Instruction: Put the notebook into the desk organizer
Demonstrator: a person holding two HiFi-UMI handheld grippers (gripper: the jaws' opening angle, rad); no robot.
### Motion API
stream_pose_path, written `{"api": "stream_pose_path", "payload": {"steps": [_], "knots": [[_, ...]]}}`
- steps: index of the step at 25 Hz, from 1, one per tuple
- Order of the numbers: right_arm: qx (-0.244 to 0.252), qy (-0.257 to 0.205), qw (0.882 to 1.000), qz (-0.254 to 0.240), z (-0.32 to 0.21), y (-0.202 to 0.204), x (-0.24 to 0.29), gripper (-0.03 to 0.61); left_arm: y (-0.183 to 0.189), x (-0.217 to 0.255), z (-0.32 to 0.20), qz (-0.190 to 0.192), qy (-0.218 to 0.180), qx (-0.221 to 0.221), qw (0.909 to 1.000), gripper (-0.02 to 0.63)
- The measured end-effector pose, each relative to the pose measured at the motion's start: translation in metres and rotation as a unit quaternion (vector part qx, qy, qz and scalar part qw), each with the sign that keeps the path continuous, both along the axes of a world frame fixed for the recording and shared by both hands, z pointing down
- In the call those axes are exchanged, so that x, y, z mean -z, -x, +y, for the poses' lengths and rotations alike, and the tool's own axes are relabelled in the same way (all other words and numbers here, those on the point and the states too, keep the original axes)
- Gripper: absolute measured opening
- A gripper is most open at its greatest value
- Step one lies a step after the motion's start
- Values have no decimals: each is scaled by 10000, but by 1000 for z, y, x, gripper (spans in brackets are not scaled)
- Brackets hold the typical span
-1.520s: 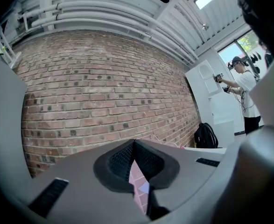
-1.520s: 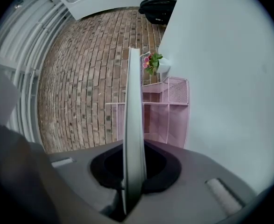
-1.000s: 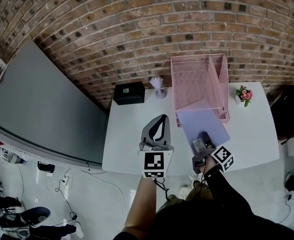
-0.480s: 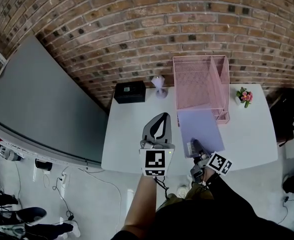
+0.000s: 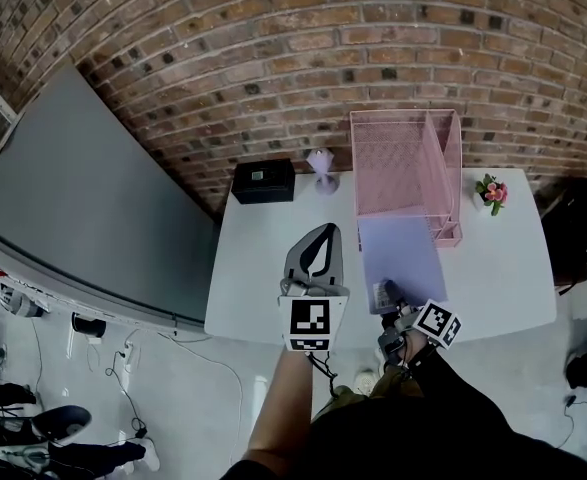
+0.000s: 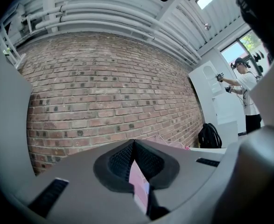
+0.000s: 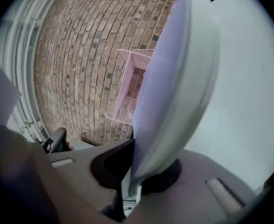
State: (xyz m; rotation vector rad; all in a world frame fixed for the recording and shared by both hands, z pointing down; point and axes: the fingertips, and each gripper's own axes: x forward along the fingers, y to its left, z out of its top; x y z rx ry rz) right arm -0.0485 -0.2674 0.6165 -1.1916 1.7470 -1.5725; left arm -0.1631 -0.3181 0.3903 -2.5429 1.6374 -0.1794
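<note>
Grey board [image 5: 83, 198] runs along the brick wall [image 5: 273, 38], well off to the left of my left gripper [image 5: 321, 236]. Ahead of that gripper and a little left, a black box [image 5: 263, 180] sits at the far edge of the table [image 5: 253, 268]. A small lilac object [image 5: 321, 171] stands just right of the box, straight ahead. My left gripper hangs level over the table with its jaws pressed together on nothing; its own view shows the tips meeting. Right of it, the lilac notebook [image 5: 401, 253] lies flat on the table, stretching away from my right gripper [image 5: 386, 294], which is clamped on its near edge. Those jaws have just been closing, and the right gripper view shows the cover pinched between them. The notebook's far edge reaches the front of the pink wire organizer [image 5: 405, 158], which stands by the wall straight ahead of my right gripper. I cannot tell whether that edge has entered the bottom tray. Right of the organizer stands a small pot of flowers [image 5: 491, 192], and a black bag [image 5: 573, 228] sits beyond the table's right end.
</note>
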Motion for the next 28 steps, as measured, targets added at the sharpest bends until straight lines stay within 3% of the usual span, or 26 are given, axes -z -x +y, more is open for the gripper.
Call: {"api": "stream_pose_path", "payload": {"steps": [3, 23, 28], "knots": [[-133, -288, 9988, -368, -10, 3, 17, 29, 2, 1, 0, -7, -7, 18, 10000, 8], [-130, -286, 9995, -51, -86, 2, 14, 29, 15, 4, -27, -13, -36, 228, 9997, 8], [-66, -291, 9995, -36, -100, -1, 13, 29, 13, -2, -39, -82, 106, 330, 9994, 8]]}}
